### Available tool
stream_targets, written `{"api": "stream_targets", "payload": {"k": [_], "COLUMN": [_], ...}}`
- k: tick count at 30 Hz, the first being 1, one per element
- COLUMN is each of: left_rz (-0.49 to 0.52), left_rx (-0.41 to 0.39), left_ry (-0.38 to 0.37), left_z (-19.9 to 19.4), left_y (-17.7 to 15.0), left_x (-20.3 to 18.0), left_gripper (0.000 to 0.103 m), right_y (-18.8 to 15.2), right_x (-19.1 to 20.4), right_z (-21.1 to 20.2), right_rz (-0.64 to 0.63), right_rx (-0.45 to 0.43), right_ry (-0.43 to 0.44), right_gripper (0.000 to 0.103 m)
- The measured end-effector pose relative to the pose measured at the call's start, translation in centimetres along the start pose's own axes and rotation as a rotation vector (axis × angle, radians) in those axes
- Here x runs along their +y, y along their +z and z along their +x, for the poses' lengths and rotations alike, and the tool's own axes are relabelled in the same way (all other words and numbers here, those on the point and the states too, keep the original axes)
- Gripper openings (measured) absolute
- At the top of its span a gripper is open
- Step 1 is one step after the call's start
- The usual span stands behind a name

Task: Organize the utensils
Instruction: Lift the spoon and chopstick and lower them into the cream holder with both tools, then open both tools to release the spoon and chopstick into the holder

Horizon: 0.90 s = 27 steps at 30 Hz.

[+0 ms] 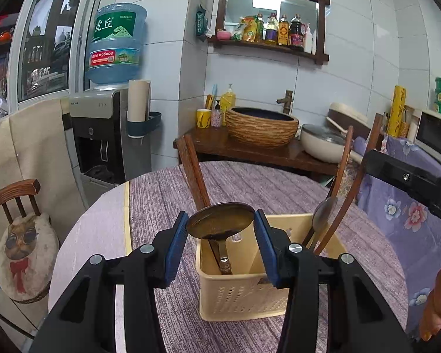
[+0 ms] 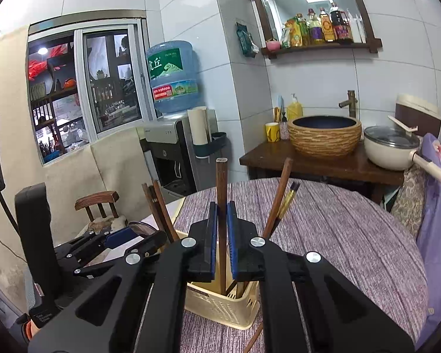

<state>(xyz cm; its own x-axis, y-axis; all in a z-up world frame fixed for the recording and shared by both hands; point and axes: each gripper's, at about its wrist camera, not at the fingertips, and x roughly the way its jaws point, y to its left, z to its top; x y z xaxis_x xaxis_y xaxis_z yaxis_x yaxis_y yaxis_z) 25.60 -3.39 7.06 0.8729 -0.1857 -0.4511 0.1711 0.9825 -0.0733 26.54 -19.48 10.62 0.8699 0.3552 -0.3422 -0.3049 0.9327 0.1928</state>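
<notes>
You are looking at a round desk point(image 1: 279, 185) wearing a purple striped cloth. A cream plastic basket point(image 1: 244, 294) is sitting directly on it at the near middle, and a pale bare strip point(image 1: 103, 226) is showing along its left edge.

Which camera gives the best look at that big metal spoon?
The left wrist view: the spoon sits close, between the blue fingers, over the yellow basket. The right wrist view shows only its bowl's edge.
</notes>
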Motion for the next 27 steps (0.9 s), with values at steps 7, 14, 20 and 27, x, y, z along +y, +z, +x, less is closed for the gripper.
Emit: {"api": "stream_targets", "payload": {"k": [7, 14, 20, 27], "left_rz": [0.002, 0.032, 0.012, -0.046], "left_rx": [0.011, -0.042, -0.081, -0.059], "left_ry": [-0.007, 0.006, 0.001, -0.009], "left_z": [0.3, -1.4, -4.1, -5.9], "left_y": [-0.5, -0.7, -1.4, -3.9], "left_x": [0.0, -0.6, -0.1, 1.2], "left_gripper": [0.046, 0.058, 0.076, 0.092], "right_y": [-0.6, -1.3, -2.2, -5.2], "right_x": [-0.4, -0.4, 0.0, 0.3], "right_z": [0.7, 0.2, -2.0, -3.9], "right_rz": [0.013, 0.016, 0.0, -0.027], "right_rx": [0.014, 0.0, -0.042, -0.017], "right_ry": [-0.005, -0.007, -0.021, -0.078], "right_gripper": [0.007, 0.008, 0.05, 0.065]}}
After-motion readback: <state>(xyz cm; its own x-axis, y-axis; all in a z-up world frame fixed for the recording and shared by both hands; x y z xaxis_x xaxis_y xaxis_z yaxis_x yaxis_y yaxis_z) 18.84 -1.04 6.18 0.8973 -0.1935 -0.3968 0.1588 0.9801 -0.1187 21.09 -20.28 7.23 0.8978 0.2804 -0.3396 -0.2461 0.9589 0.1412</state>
